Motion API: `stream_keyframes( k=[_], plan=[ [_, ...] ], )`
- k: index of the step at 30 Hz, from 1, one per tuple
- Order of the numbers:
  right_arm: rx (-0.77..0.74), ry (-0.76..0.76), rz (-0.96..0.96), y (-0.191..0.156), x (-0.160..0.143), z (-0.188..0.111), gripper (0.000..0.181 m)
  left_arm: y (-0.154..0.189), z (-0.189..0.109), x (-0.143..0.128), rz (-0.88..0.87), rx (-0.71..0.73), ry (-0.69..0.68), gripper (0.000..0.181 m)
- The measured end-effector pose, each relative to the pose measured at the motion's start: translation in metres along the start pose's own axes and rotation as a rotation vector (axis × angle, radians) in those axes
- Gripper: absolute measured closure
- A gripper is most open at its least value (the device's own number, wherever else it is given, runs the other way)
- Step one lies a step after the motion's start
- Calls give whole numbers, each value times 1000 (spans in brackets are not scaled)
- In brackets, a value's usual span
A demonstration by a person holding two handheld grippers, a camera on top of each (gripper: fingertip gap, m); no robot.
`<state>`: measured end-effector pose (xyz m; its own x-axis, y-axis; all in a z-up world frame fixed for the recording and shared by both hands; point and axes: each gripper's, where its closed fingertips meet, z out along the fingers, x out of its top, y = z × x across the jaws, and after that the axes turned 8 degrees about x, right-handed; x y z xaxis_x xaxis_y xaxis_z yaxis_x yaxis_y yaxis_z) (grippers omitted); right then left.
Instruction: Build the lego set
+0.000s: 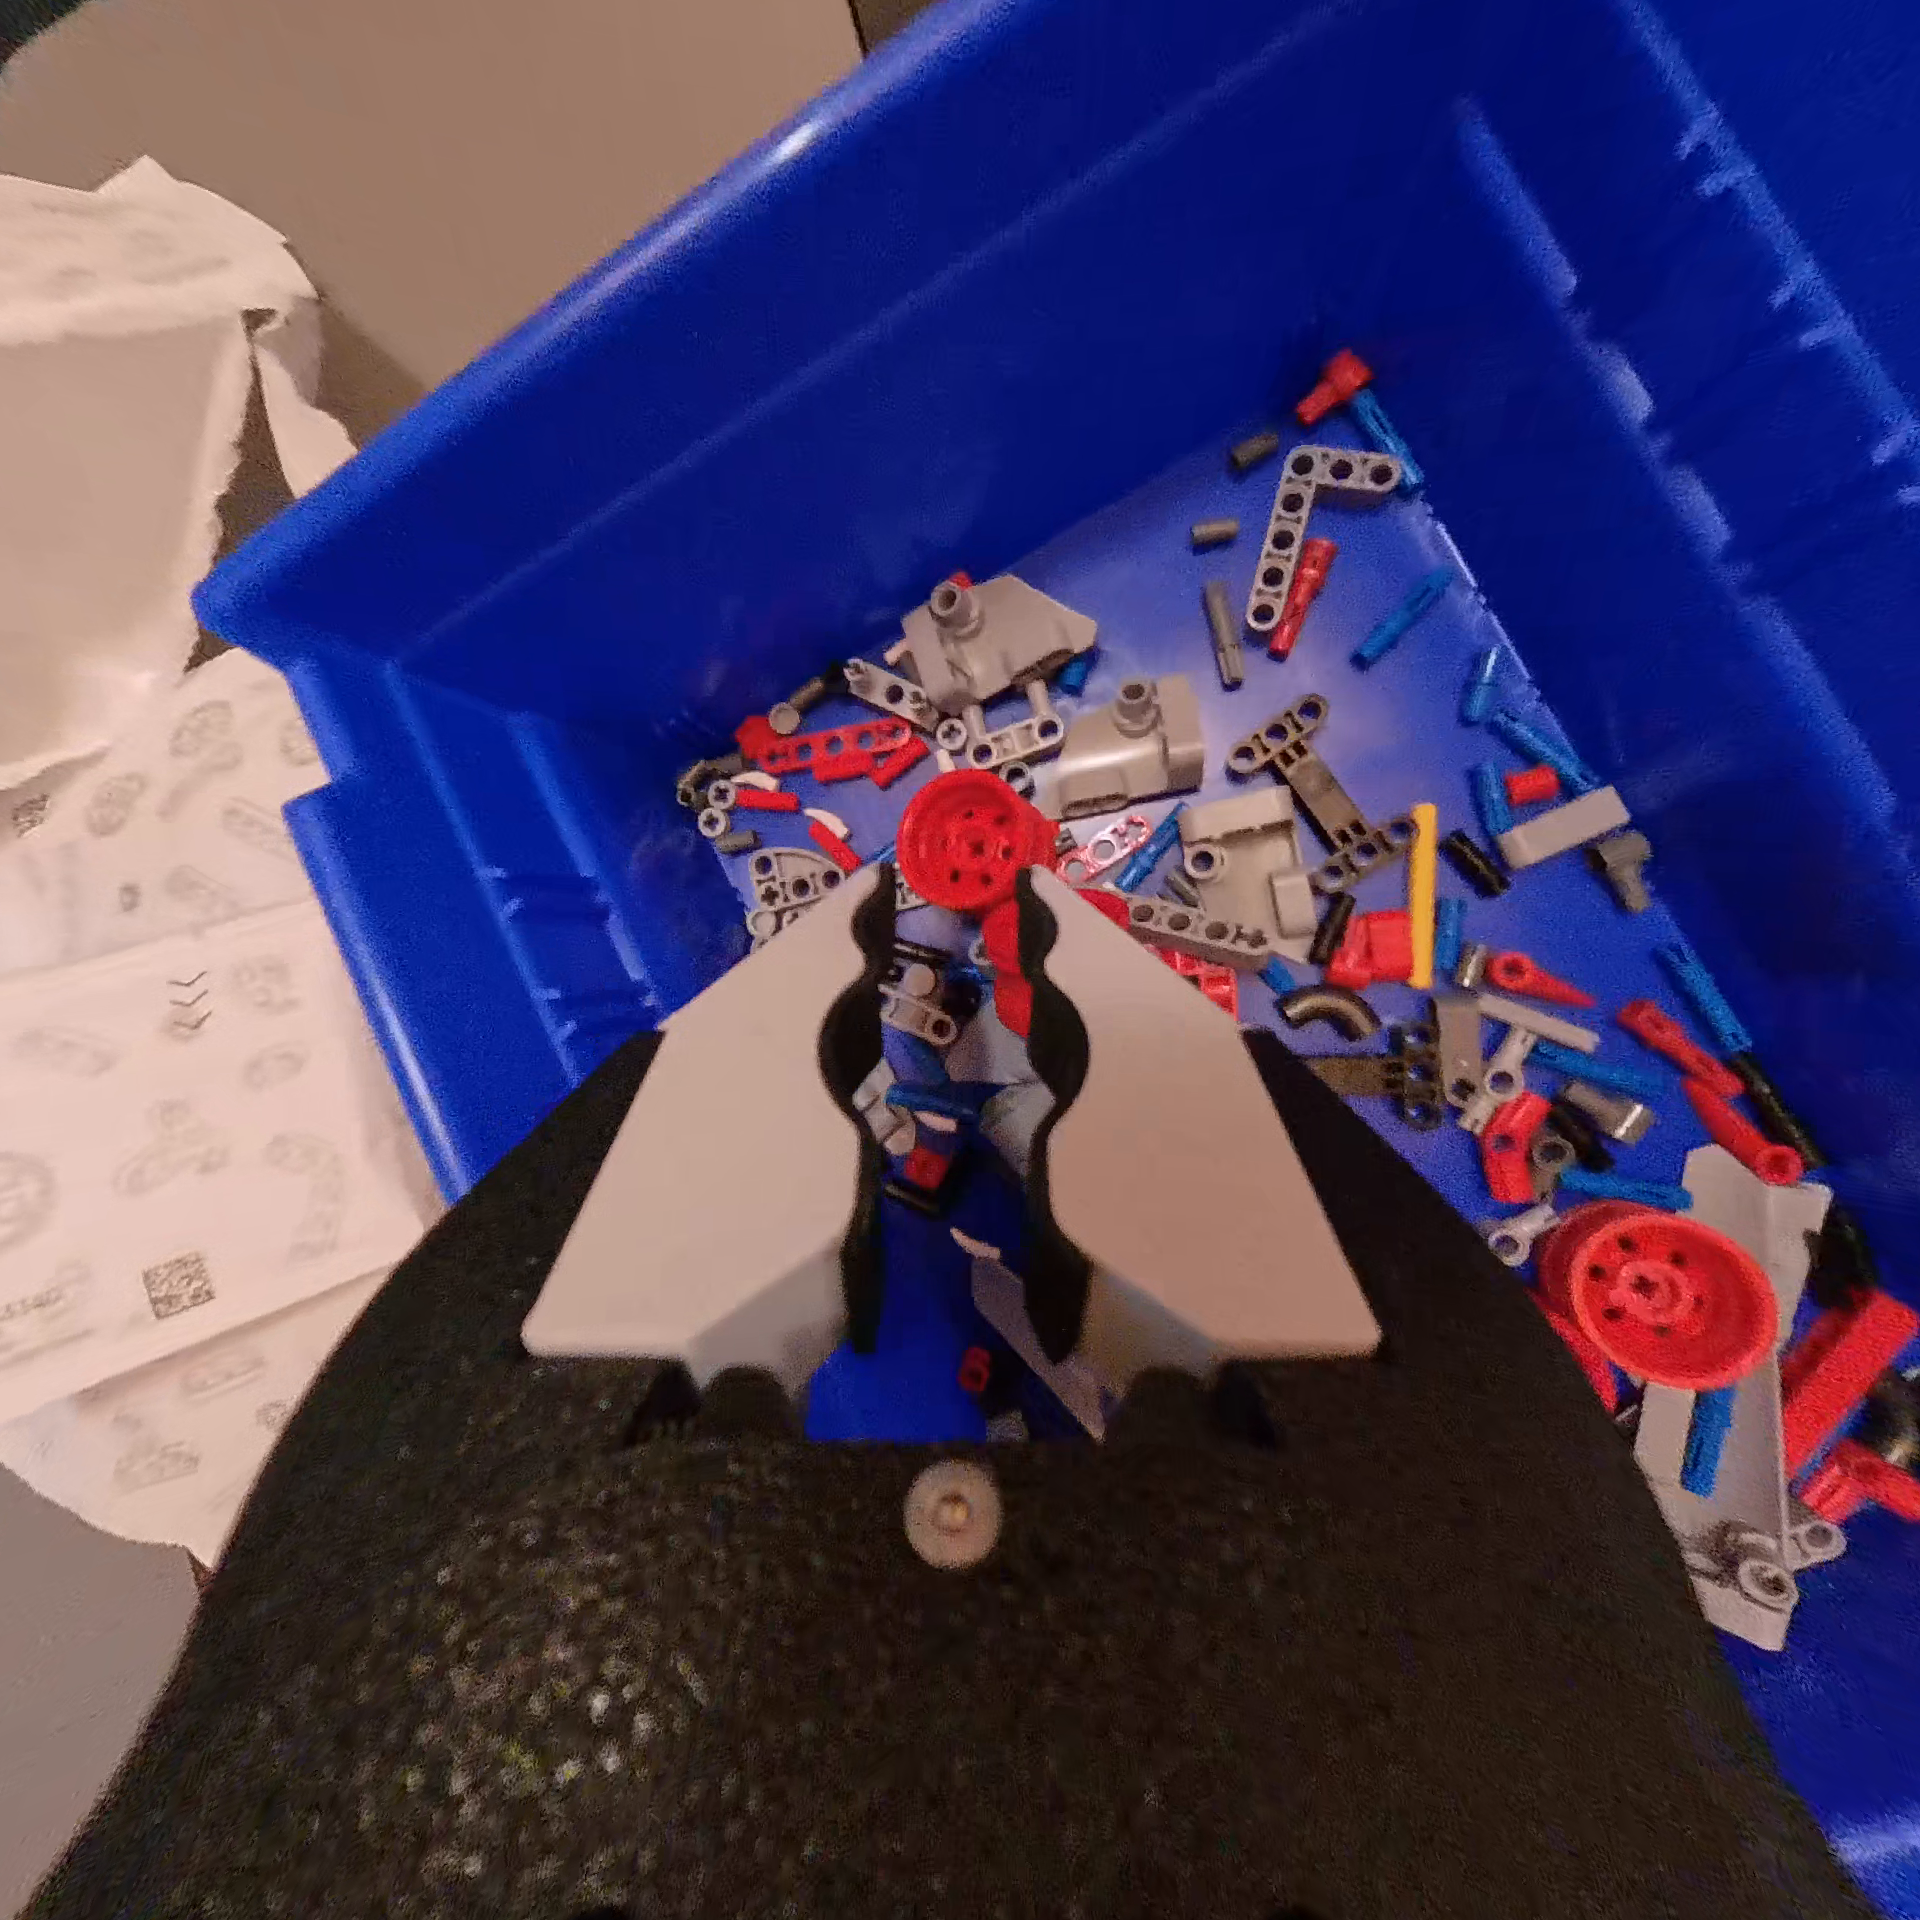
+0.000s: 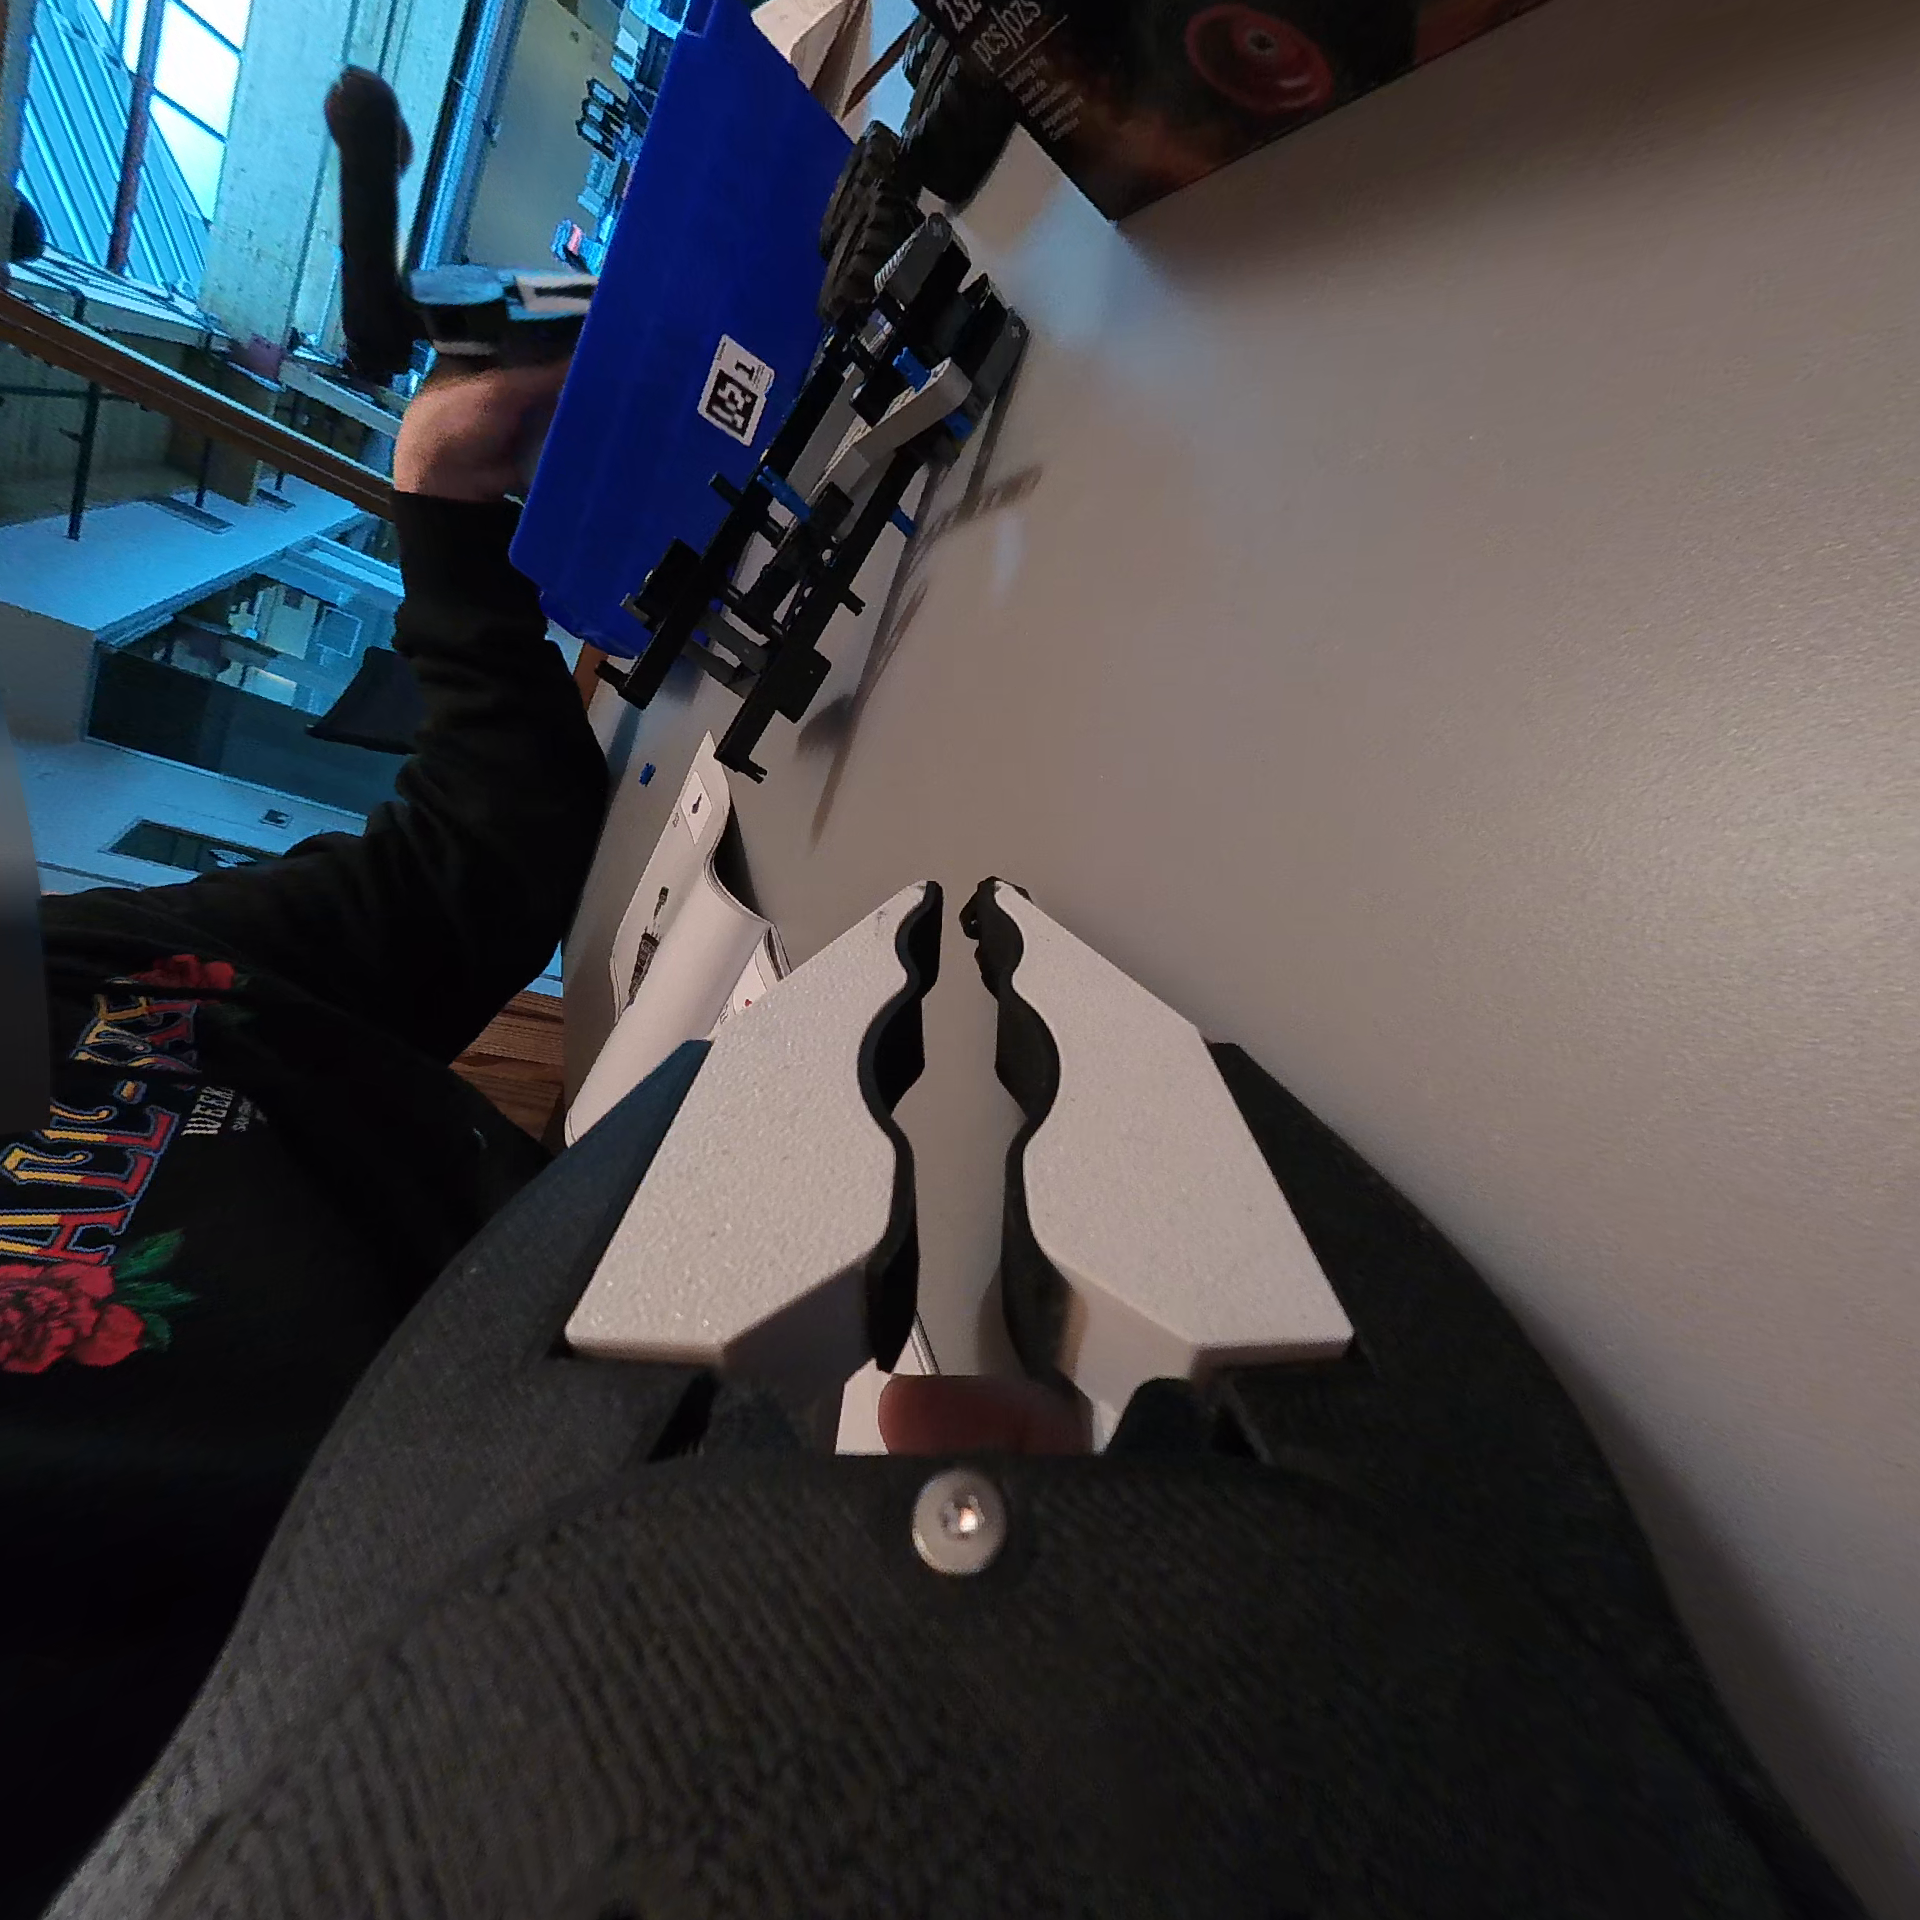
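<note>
In the left wrist view my left gripper point(image 1: 958, 883) reaches into a blue bin point(image 1: 727, 436) of loose red, grey, blue and black lego pieces. Its fingertips are closed on a red wheel hub point(image 1: 966, 844), held above the pile. A second red wheel hub point(image 1: 1662, 1299) lies at the bin's right. In the right wrist view my right gripper point(image 2: 958, 896) is shut and empty, its tips almost touching, over the grey table point(image 2: 1455, 727). A partly built black and grey lego chassis point(image 2: 831, 499) stands on the table beside the blue bin point(image 2: 665, 343).
Torn white paper bags printed with part drawings point(image 1: 135, 935) lie left of the bin. Black tyres point(image 2: 873, 208) and the set's box point(image 2: 1195, 83) sit beyond the chassis. An open instruction booklet point(image 2: 675, 956) lies at the table edge. A person's black sleeve point(image 2: 468, 727) reaches toward the bin.
</note>
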<state>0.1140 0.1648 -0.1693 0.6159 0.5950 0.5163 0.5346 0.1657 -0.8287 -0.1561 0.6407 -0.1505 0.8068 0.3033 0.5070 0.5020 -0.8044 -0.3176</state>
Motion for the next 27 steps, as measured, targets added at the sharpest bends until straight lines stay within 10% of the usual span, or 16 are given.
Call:
stream_keyframes(
  k=[6, 12, 19, 27],
  plan=[
    [0, 0, -1, 0, 0, 0, 177, 34, 9, -23, 120, -107, -133, 174],
    [0, 0, -1, 0, 0, 0, 177, 36, -22, 17, 2, -172, 79, 174],
    [-1, -1, -1, 0, 0, 0, 177, -21, -75, 36, -93, 80, 247, 175],
    [-1, 0, -1, 0, 0, 0, 178, -7, -63, 3, 20, 48, 73, 170]
  ],
)
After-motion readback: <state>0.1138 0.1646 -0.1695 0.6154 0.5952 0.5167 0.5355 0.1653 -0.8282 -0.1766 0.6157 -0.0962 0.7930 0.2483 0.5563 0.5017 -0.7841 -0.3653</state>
